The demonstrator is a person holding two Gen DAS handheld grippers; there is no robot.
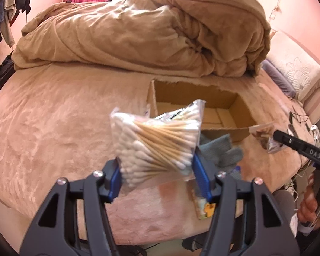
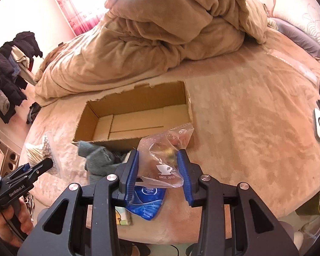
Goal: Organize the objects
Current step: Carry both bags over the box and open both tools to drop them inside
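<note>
My left tongs [image 1: 156,170] were pinching a clear bag of cotton swabs [image 1: 157,143], the blue pads pressed into its two sides and the bag lifted off the bed [image 1: 53,117], tilted, with the wooden sticks fanning up toward the right. My right tongs [image 2: 157,170] were closed on a clear zip bag [image 2: 166,155] printed with a white teacup; it puffed out between the pads, and whatever small things sat inside were too blurred for me to name. From the right wrist view my left hand [image 2: 10,221] showed at the lower left, wrapped around the handle, with the left tongs reaching toward the swab bag out to the left of the box. From the left wrist view my right tongs came in from the right edge, held near the box's front right corner.

The cardboard box [image 2: 136,115] lay open on the bed just beyond both bags, its far rim torn ragged, and I saw only its own bottom flaps inside. A grey knitted glove [image 2: 100,160] lay against its near wall. Nearer to me, under the right tongs, lay a blue packet [image 2: 147,202] and beside it a small colourful card [image 2: 122,215]. Behind the box the tan duvet [image 1: 138,32] was heaped.
</note>
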